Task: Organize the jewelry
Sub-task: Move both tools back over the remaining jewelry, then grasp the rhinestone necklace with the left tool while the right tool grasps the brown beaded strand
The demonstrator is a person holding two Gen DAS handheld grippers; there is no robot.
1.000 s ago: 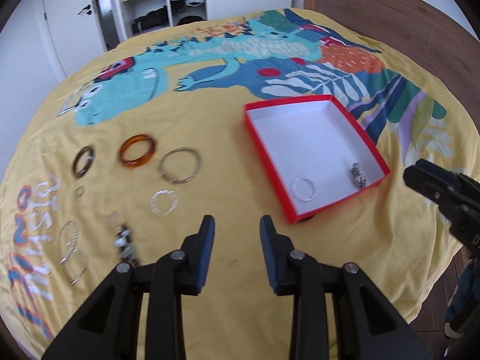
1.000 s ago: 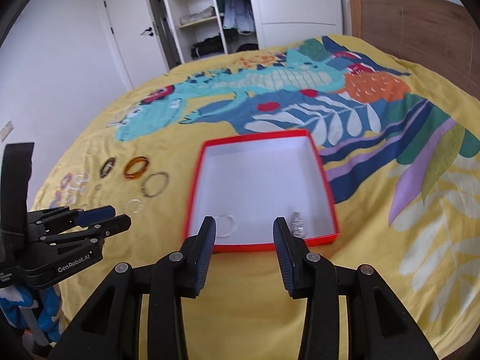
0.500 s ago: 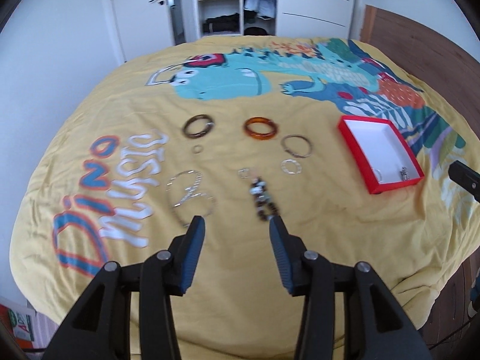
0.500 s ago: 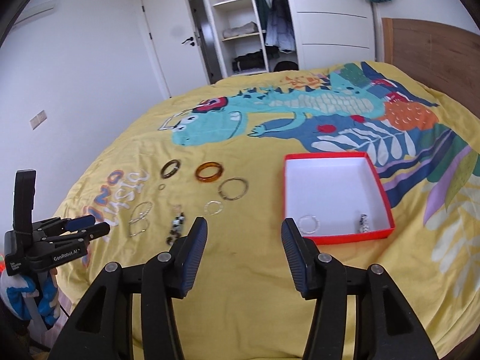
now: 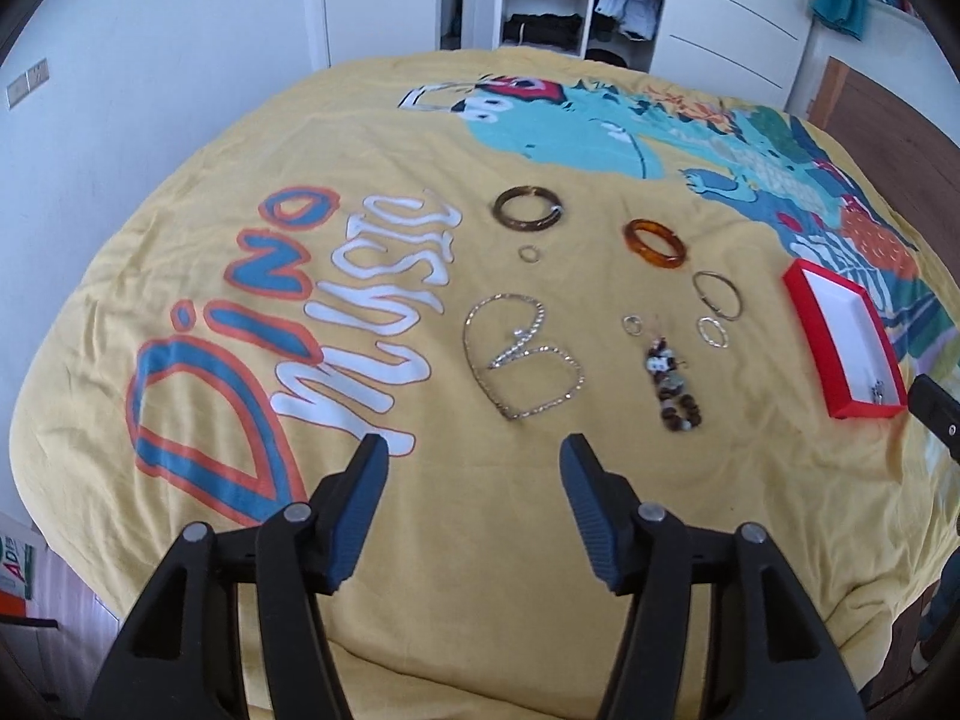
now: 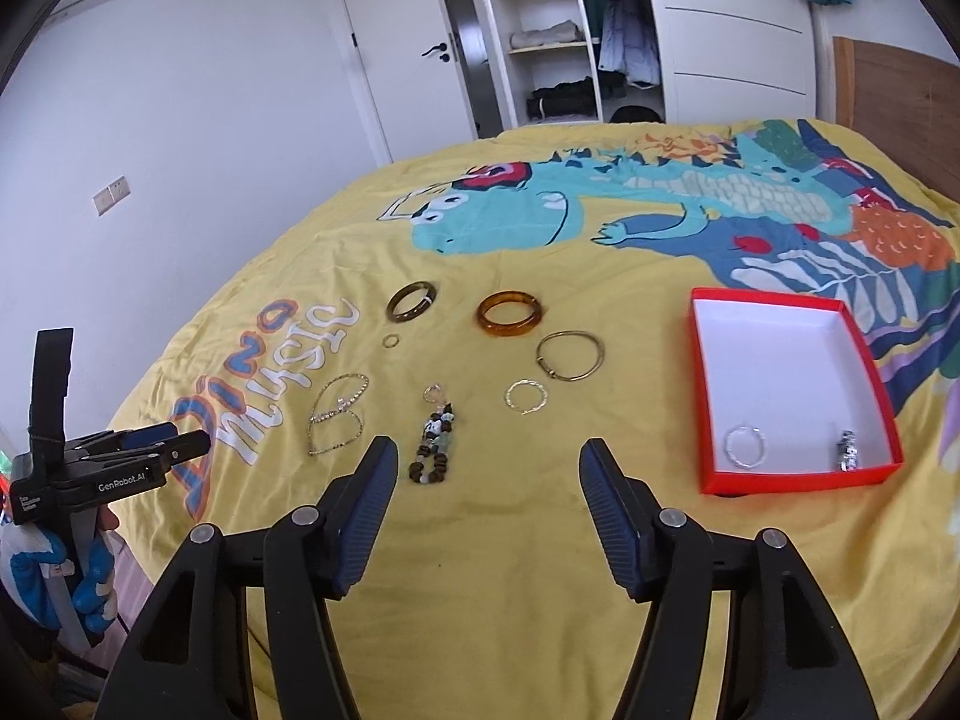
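Observation:
A red box with a white inside lies on the yellow bedspread; it holds a silver ring and a small charm. Left of it lie an amber bangle, a dark bangle, a thin metal bangle, a silver hoop, a beaded bracelet, a rhinestone chain and a small ring. My right gripper is open and empty above the bed's near side. My left gripper is open and empty, near the chain. The box is at its right.
The bed's near and left edges drop to the floor. A wooden headboard stands at the right. White walls, a door and an open wardrobe stand behind the bed. The left gripper's body shows at the right view's left edge.
Both grippers have pulled back and up from the box. The left one has swung left toward the loose jewelry. Both jaws have opened wider.

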